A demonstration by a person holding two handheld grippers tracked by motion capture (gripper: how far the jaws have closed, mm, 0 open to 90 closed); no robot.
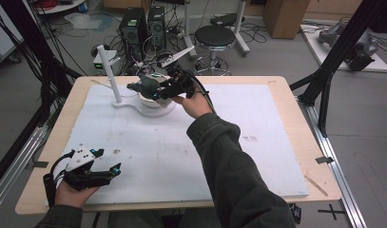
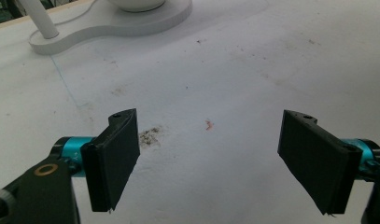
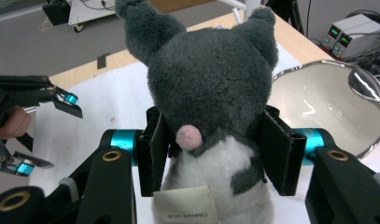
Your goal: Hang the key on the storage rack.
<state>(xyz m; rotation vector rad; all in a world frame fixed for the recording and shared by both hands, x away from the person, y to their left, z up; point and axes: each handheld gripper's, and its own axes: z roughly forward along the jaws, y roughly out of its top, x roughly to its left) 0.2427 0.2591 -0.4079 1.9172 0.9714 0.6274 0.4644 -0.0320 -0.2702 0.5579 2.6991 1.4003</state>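
The right gripper (image 3: 215,156) is clamped on a grey and white plush toy (image 3: 211,93), its two black jaws pressing the toy's sides just below the head, with a white fabric label hanging at the bottom of the toy. In the high view the toy (image 1: 144,86) is held off the desk, just above the near rim of a shiny metal bowl (image 1: 150,100) that sits on a white stand (image 1: 134,105) with an upright white post (image 1: 110,72) at its left end. The left gripper (image 1: 107,161) rests low near the front left corner of the desk (image 1: 286,90), its jaws spread wide apart with nothing between them, above the white sheet (image 2: 253,60), which is lightly stained.
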